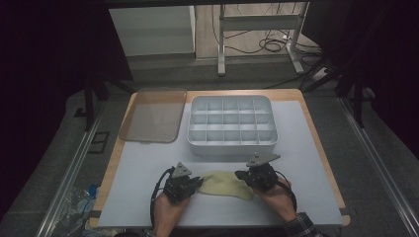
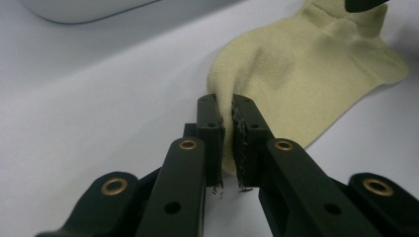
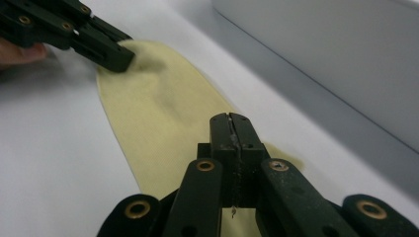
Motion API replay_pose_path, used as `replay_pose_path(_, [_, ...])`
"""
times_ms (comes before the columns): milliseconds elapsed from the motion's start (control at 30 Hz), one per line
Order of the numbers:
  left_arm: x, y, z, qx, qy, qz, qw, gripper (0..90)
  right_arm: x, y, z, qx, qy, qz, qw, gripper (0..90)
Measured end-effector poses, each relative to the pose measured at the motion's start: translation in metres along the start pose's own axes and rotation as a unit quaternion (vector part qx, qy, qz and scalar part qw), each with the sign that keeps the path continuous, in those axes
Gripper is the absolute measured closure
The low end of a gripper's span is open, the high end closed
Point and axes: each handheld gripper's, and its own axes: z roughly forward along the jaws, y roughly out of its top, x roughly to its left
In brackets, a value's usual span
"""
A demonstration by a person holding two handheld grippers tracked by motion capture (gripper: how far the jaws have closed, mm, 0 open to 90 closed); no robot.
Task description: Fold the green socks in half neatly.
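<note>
Near the bench's (image 1: 148, 163) front edge, a pale yellow sock (image 1: 225, 184) lies flat. The left claw (image 2: 227, 129) is clamped on its toe end, the right claw (image 3: 231, 129) on its other end. Farther back stands a compartmented grey box (image 1: 231, 124).

Compartment box (image 1: 231, 126) just beyond; bare table (image 1: 306, 163) either side.
</note>
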Motion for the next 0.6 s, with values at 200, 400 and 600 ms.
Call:
replay_pose_path(200, [-0.001,0.000,0.000,0.002,0.002,0.004,1.0000,83.3,0.005,0.010,0.016,-0.005,0.012,-0.008,0.9999,89.5])
replay_pose_path(400, [-0.001,0.001,0.000,0.004,0.004,0.009,0.9999,83.2,0.007,0.014,0.033,-0.002,0.010,-0.013,0.9999,89.5])
replay_pose_path(600, [-0.001,0.002,0.000,0.003,0.003,0.012,0.9999,83.1,0.007,0.006,0.045,0.008,0.003,-0.017,0.9998,89.5])
